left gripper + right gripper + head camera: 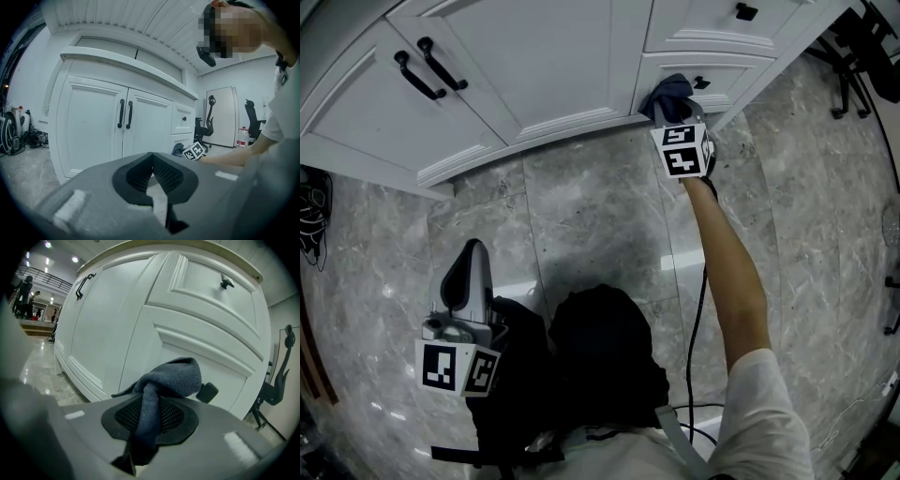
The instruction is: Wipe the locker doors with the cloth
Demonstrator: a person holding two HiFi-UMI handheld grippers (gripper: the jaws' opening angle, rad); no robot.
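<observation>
Closest in, at the right gripper (150, 414): jaws partway closed and clamped on one dark blue cloth (165, 379). A twisted strand of it trapped between the two mesh pads (125, 416), the bunched bulk standing just past the tips.

Over to the left gripper (152, 158): jaws closed tip to tip, nothing between them, held low over the grey marble floor (581, 206) and well apart from the woodwork.

Back ahead of the right jaws, just beyond the cloth: the white front of the lower drawer (197, 352). Cloth touching it or only just beside it, cannot tell. One small black knob (206, 392) just right of the bunched cloth, level with the tips. Above that, an upper drawer (201, 284) with a knob of its own. Count so far: two drawers, two knobs.

Off to the left of the right jaws and running away into the distance: two white locker doors (93, 126), side by side, no cloth on either. Two black bar handles (121, 113), upright, one per door, close together at the middle seam.

Farthest of all, beyond and to the right of the left jaws: two black office chairs (206, 123), and one bottle (242, 137) on the floor between them.
</observation>
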